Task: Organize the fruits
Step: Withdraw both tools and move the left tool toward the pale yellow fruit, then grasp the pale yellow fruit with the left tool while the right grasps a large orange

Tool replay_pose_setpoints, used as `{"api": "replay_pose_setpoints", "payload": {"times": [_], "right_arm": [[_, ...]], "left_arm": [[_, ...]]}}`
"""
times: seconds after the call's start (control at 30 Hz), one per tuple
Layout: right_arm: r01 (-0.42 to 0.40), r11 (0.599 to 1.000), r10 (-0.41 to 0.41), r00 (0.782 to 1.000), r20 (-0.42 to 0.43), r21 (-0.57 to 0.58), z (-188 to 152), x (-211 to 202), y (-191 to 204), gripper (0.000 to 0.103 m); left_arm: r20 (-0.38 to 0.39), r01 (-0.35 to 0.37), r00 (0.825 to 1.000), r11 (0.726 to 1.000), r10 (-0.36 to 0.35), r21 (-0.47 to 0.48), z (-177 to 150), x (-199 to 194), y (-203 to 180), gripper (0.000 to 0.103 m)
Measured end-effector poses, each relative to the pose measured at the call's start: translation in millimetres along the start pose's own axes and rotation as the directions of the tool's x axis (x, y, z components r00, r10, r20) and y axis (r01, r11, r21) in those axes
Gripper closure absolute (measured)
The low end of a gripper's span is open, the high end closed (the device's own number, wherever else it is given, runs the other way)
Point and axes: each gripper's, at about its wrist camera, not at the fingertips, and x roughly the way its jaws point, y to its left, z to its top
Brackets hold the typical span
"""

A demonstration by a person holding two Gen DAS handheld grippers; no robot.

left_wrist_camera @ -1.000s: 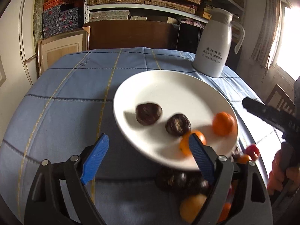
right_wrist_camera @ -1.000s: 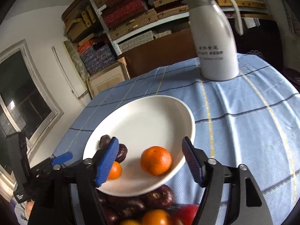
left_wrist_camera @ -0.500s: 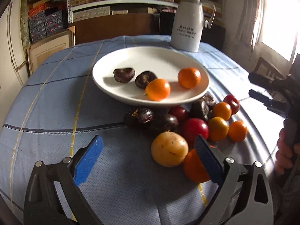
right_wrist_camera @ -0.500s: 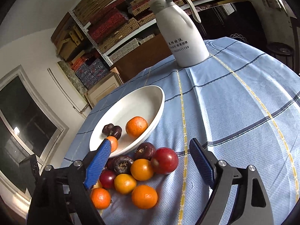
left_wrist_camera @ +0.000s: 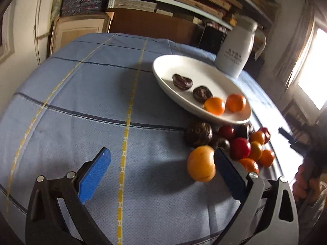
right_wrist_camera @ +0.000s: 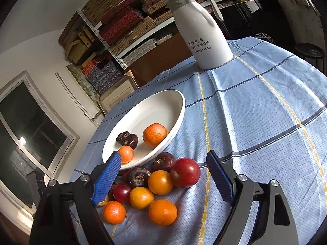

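Left tongs (left_wrist_camera: 161, 171) opening, jaws spreading wide over bare blue tabletop (left_wrist_camera: 81, 102), yellow-orange fruit (left_wrist_camera: 201, 163) sitting just beside the right pad; right tongs (right_wrist_camera: 163, 178) standing spread, pinching nothing, hovering over the fruit pile (right_wrist_camera: 155, 185); white plate (right_wrist_camera: 163, 104) holding two oranges and two dark fruits, touching the pile; white jug (right_wrist_camera: 201, 32) standing behind.
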Motion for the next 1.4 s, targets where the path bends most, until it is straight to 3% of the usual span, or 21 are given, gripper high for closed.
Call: {"api": "replay_pose_setpoints", "payload": {"times": [0.13,0.2,0.3,0.33,0.37,0.47,0.5,0.63,0.73,0.83,0.97,1.07,1.17,1.3,1.4], "right_arm": [[0.008,1.0,-0.008,1.0,-0.005,-0.011,-1,2,1,0.017],[0.01,1.0,-0.01,1.0,-0.005,-0.011,-1,2,1,0.017],[0.012,1.0,-0.012,1.0,-0.005,-0.013,-1,2,1,0.017],[0.011,1.0,-0.011,1.0,-0.005,-0.013,-1,2,1,0.017],[0.012,1.0,-0.012,1.0,-0.007,-0.016,-1,2,1,0.017],[0.011,1.0,-0.012,1.0,-0.014,-0.029,-1,2,3,0.017],[0.011,0.999,-0.012,1.0,-0.016,-0.036,-2,3,4,0.017],[0.006,0.998,-0.008,0.999,-0.031,-0.064,-8,-1,11,0.017],[0.001,0.994,-0.01,0.997,-0.076,-0.114,-23,-3,19,0.017],[-0.008,0.987,-0.011,0.992,-0.123,-0.157,-34,-3,27,0.024],[0.033,0.985,-0.069,0.975,-0.209,-0.172,-44,9,26,0.052],[0.05,0.977,-0.103,0.961,-0.255,-0.208,-49,19,32,0.056],[0.042,0.979,-0.104,0.946,-0.306,-0.201,-52,28,30,0.068],[0.011,0.982,-0.071,0.949,-0.308,-0.191,-51,27,29,0.068],[-0.032,0.987,-0.011,0.964,-0.264,-0.159,-47,16,26,0.068]], "left_arm": [[-0.022,-0.008,1.0,0.995,0.01,0.097,-2,4,-18,0.004],[-0.026,-0.056,0.998,0.982,0.062,0.181,-4,7,-34,0.004],[-0.048,-0.097,0.993,0.972,0.11,0.215,-6,15,-43,0.006],[-0.051,-0.096,0.993,0.973,0.109,0.208,-5,14,-41,0.017],[-0.06,-0.093,0.993,0.976,0.106,0.195,-5,15,-38,0.035],[-0.112,-0.044,0.992,0.986,0.063,0.162,-2,24,-31,0.048],[-0.115,-0.04,0.992,0.986,0.06,0.165,-2,25,-31,0.048],[-0.126,-0.034,0.99,0.973,0.064,0.227,-4,32,-45,0.06],[-0.143,-0.003,0.989,0.978,0.034,0.21,-5,34,-42,0.061],[-0.144,0.02,0.99,0.985,0.006,0.174,-3,34,-36,0.061],[-0.144,0.022,0.99,0.985,0.003,0.172,-3,34,-36,0.061],[-0.146,0.022,0.989,0.985,0.004,0.173,-3,35,-36,0.061],[-0.146,0.016,0.989,0.983,0.01,0.181,-2,36,-39,0.061],[-0.147,0.045,0.989,0.984,-0.019,0.175,-1,36,-38,0.062],[-0.125,0.064,0.991,0.985,-0.043,0.163,0,30,-37,0.062]]}}
